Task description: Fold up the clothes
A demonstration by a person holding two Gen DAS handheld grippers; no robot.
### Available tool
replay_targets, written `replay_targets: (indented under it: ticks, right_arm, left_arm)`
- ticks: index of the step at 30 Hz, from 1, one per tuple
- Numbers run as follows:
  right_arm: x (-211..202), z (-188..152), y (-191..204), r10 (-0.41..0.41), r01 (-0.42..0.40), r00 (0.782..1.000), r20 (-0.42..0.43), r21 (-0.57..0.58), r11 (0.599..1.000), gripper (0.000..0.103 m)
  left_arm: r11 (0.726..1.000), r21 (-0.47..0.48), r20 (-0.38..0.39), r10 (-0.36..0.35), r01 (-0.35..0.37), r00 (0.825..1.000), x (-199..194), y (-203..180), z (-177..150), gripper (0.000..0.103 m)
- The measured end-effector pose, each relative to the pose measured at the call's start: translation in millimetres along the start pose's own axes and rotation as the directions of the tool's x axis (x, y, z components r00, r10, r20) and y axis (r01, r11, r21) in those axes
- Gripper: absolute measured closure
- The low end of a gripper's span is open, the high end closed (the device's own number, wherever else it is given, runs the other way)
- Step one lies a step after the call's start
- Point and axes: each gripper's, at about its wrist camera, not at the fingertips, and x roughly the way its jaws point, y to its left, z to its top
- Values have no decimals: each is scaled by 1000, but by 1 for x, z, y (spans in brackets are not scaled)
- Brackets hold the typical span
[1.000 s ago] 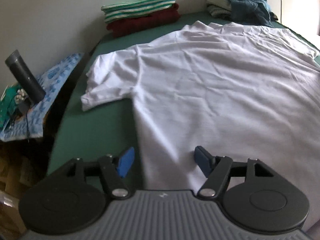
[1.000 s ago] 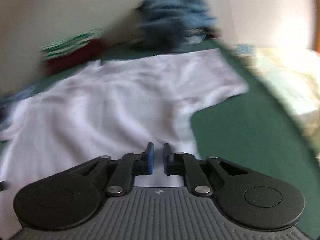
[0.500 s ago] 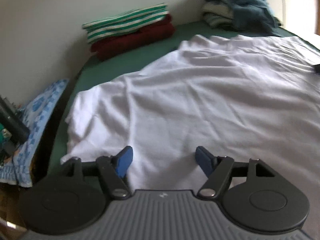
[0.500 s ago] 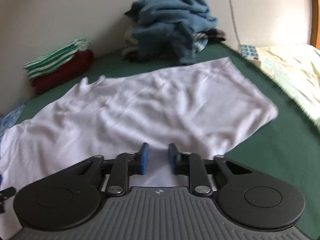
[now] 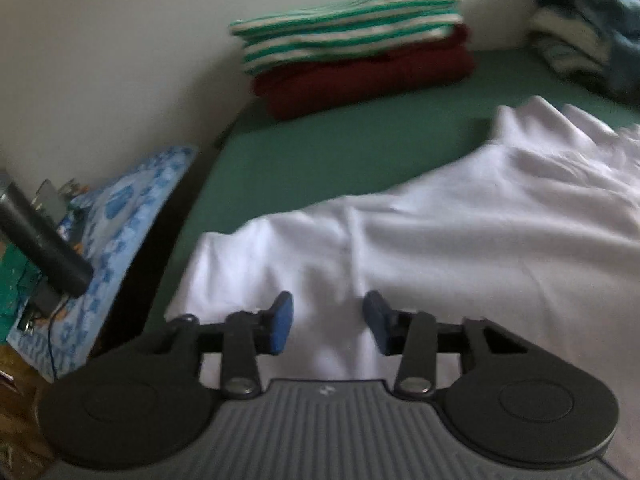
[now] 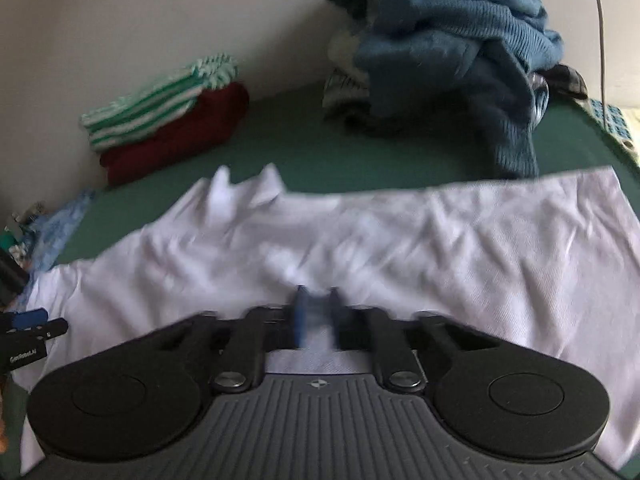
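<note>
A: How far along is the folding?

B: Two folded pieces, a striped top [image 5: 344, 36] on a red one [image 5: 368, 76], sit stacked by the wall. A blue heap [image 6: 456, 48] waits unfolded.

A: And the white shirt [image 5: 460, 248]?

B: Spread on the green table [image 5: 320, 148], rumpled, seemingly mid-fold. The left gripper [image 5: 327, 322] is half-wide and closing over cloth; the right gripper [image 6: 316, 316] looks shut, blurred, perhaps pinching fabric.

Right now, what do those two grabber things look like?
Both look alike. The left gripper and right gripper each have a grey ribbed body, two round black discs at the sides, black arms with silver bolts, and blue pads on the fingertips. A tiny round mark sits on top.
</note>
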Motion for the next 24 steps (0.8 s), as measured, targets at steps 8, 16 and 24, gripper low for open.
replay_targets:
  ticks: [8, 16, 24]
  right_arm:
    - [-15, 29, -88, -203, 198, 977, 61, 71, 978, 92]
    - [8, 30, -56, -78, 78, 997, 24, 19, 997, 95]
    - [-23, 27, -117, -232, 222, 965, 123, 93, 971, 93]
  left_arm:
    - [994, 31, 29, 103, -104, 994, 13, 8, 8, 82]
    - [986, 107, 80, 121, -129, 989, 27, -30, 21, 69]
    - [990, 67, 160, 112, -124, 981, 34, -23, 19, 56]
